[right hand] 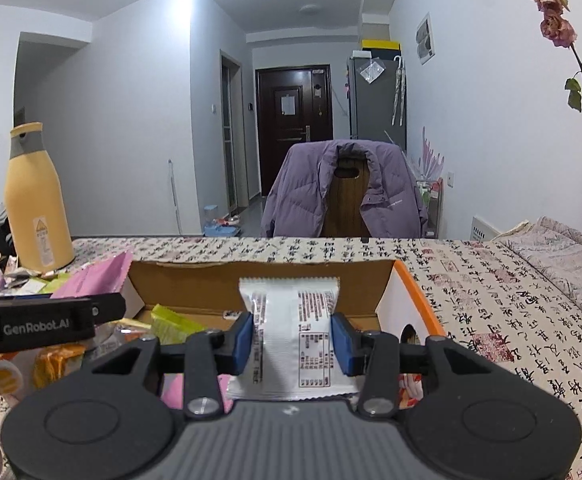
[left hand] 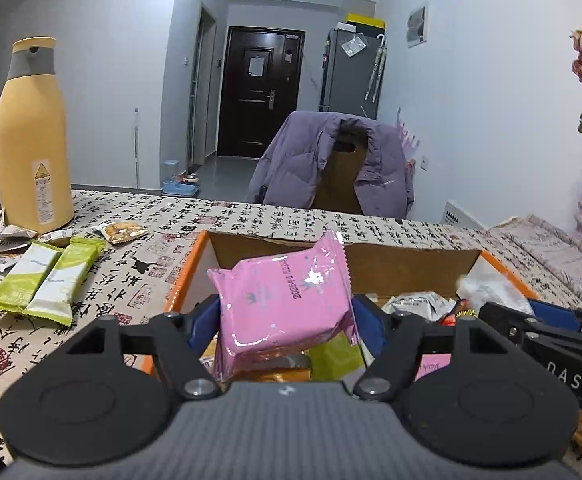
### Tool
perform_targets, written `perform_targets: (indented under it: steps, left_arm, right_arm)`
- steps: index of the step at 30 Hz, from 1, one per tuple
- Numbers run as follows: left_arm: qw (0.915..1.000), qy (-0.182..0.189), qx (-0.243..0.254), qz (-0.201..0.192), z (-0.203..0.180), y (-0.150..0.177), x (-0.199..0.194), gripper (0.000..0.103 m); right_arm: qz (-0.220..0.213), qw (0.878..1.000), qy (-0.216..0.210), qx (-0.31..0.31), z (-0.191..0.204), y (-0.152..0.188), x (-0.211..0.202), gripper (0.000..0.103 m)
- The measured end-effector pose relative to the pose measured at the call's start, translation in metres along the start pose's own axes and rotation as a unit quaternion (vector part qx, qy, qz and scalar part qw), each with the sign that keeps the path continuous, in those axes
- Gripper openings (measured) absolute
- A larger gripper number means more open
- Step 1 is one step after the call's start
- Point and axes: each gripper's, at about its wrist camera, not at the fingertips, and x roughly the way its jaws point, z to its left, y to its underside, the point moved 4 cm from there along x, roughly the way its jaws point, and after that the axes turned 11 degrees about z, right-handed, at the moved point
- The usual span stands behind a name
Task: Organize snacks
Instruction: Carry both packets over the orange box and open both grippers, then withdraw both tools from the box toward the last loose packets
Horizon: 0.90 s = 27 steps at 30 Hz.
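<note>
We hold our left gripper (left hand: 285, 312) over the cardboard box (left hand: 391, 254). A pink snack pack (left hand: 287, 304) sits between its blue pads, which look a bit loose on it. Our right gripper (right hand: 293, 340) pinches a white snack pack (right hand: 291, 336) above the same box. Two green bars (left hand: 45, 280) lie on the table (left hand: 139, 264).

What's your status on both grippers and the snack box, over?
Left gripper over box, pink packet between pads. Right gripper shut on white packet, above box. Nothing blocking.
</note>
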Motion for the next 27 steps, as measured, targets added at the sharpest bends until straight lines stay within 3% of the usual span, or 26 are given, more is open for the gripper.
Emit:
perform_targets:
  steps: [2, 3, 4, 5, 7, 27]
  left_arm:
    - [1.0, -0.002, -0.002, -0.007, 0.001, 0.002, -0.003, 0.084]
    - [0.9999, -0.003, -0.001, -0.014, 0.002, 0.002, -0.006, 0.087]
    - [0.9998, -0.005, -0.002, -0.021, 0.003, 0.001, -0.008, 0.096]
    - [0.9995, -0.007, -0.004, -0.029, 0.003, 0.002, -0.012, 0.103]
    - [0.9989, -0.013, -0.009, -0.043, 0.004, 0.002, -0.017, 0.103]
    - [0.9985, 0.003, -0.022, -0.049, 0.001, -0.004, -0.036, 0.103]
  right_arm:
    - [0.001, 1.0, 0.002, 0.003, -0.001, 0.0, -0.001, 0.06]
    - [-0.001, 1.0, 0.002, 0.007, -0.002, 0.0, -0.003, 0.074]
    - [-0.004, 1.0, 0.003, 0.011, -0.004, 0.0, -0.004, 0.086]
    - [-0.009, 1.0, 0.004, 0.016, -0.006, -0.001, -0.007, 0.091]
    - [-0.016, 1.0, 0.001, 0.025, -0.008, -0.001, -0.012, 0.103]
    - [-0.017, 0.999, 0.02, 0.025, -0.014, -0.008, -0.026, 0.103]
